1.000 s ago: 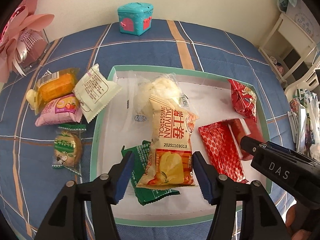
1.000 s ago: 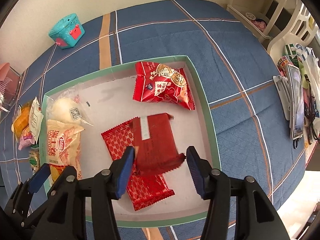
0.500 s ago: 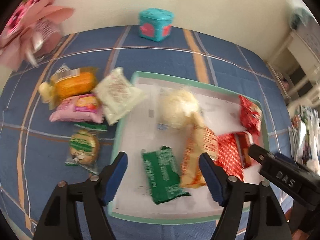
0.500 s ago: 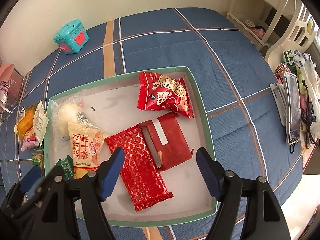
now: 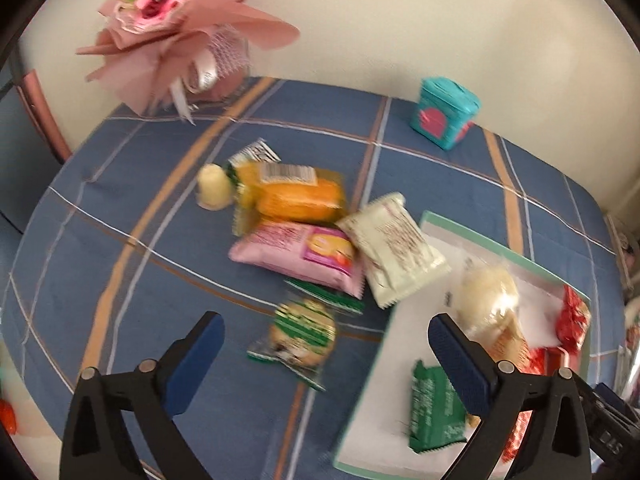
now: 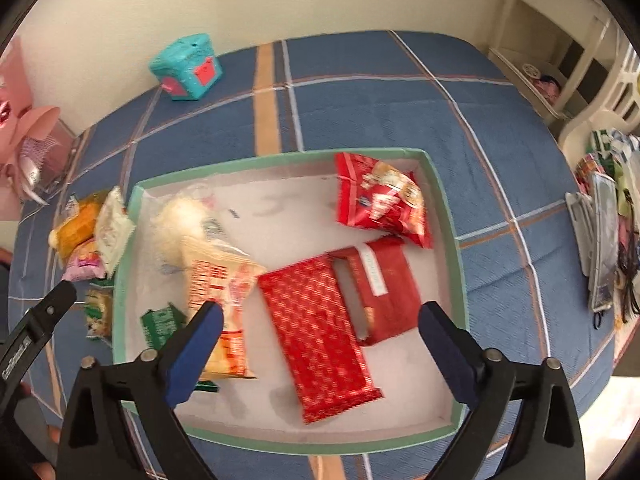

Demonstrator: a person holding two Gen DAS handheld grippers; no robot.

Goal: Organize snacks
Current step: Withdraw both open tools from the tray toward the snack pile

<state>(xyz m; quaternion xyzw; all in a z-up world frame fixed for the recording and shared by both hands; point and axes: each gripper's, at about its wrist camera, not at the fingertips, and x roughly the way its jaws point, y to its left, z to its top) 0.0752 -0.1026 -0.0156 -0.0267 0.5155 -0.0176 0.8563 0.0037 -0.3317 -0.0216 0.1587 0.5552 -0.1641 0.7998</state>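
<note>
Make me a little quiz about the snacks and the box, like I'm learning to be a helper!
1. True or false: the left gripper holds a snack.
2. Which packet lies outside the green-rimmed box? A) pink packet B) patterned red packet C) dark green packet
3. Fill in: the teal toy box stands near the ____.

Key: 1 false, both grippers are open and empty, the right gripper too. 2 A. 3 wall.

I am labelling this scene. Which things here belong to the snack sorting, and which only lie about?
For the job: green tray, red bag, red bars, bun, green packet, cookie, pink pack, orange cake, white pack.

Lying about: teal box, pink bouquet.
</note>
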